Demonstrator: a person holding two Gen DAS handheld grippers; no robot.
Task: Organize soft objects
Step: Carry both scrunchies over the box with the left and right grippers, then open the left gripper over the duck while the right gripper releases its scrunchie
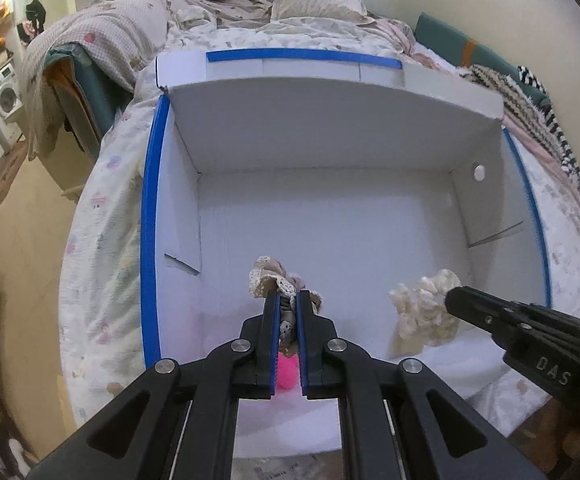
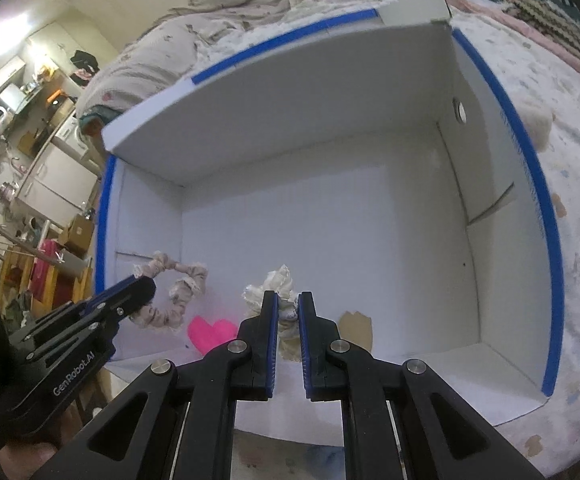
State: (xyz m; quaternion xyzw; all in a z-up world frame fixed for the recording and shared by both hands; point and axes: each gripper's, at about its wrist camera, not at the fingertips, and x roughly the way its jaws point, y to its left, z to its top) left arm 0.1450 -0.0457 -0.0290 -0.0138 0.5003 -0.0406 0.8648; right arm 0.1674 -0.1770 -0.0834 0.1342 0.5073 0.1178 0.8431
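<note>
Beige lace scrunchie (image 1: pixel 267 276), cream scrunchie (image 1: pixel 426 312), pink heart (image 2: pixel 211 332)

Boxes: one white box (image 1: pixel 330 216) with blue-taped rims, filling mid-frame
Scrunchies: two — a beige lace one (image 2: pixel 177 296) lower left, a cream one (image 2: pixel 277 284) lower centre
Pink hearts: one (image 2: pixel 209 332), lower left
Grippers: two — left gripper (image 1: pixel 287 300), right gripper (image 2: pixel 287 300)

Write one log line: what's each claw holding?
left gripper: shut on beige scrunchie | right gripper: shut on cream scrunchie | both over white box
</note>
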